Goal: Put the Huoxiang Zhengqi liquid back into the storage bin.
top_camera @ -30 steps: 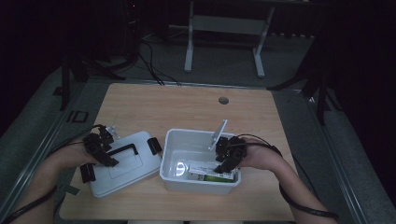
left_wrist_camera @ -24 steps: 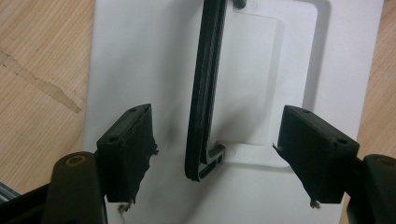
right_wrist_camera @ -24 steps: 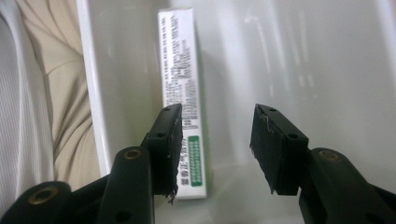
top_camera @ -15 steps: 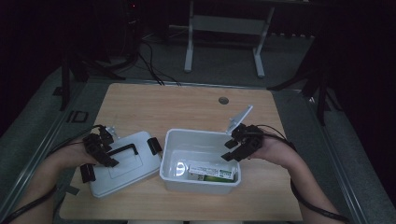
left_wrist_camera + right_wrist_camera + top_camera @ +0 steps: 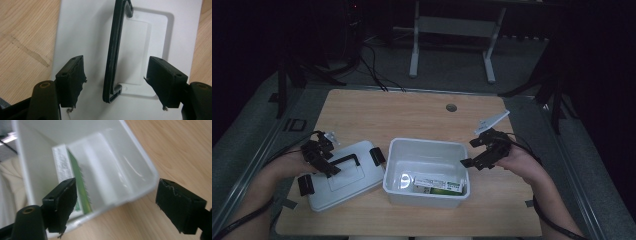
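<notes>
A white box (image 5: pixel 426 148) stands at the table's middle with a green and white packet (image 5: pixel 438 184) lying in its near end. The packet (image 5: pixel 75 175) and the box wall (image 5: pixel 120 177) also show in the right gripper view. My right gripper (image 5: pixel 472 152) hovers just right of the box; its jaws have just been opening, and the right gripper (image 5: pixel 116 205) holds nothing. The white lid (image 5: pixel 343 180) lies to the left. My left gripper (image 5: pixel 323 159) points down at the lid's black handle (image 5: pixel 114 50). The left gripper (image 5: pixel 115 85) straddles the handle, open and not touching, its jaws having just closed a little.
The wooden table (image 5: pixel 412 115) has a round cable hole (image 5: pixel 451 107) near its far edge. Black latches (image 5: pixel 377 156) sit on the lid's ends. Past the table stands a grey metal frame (image 5: pixel 452 30) on dark floor, with cables trailing.
My right gripper came up out of the box and moved right, past its rim, with its jaws spreading wider. The left gripper stayed over the lid.
</notes>
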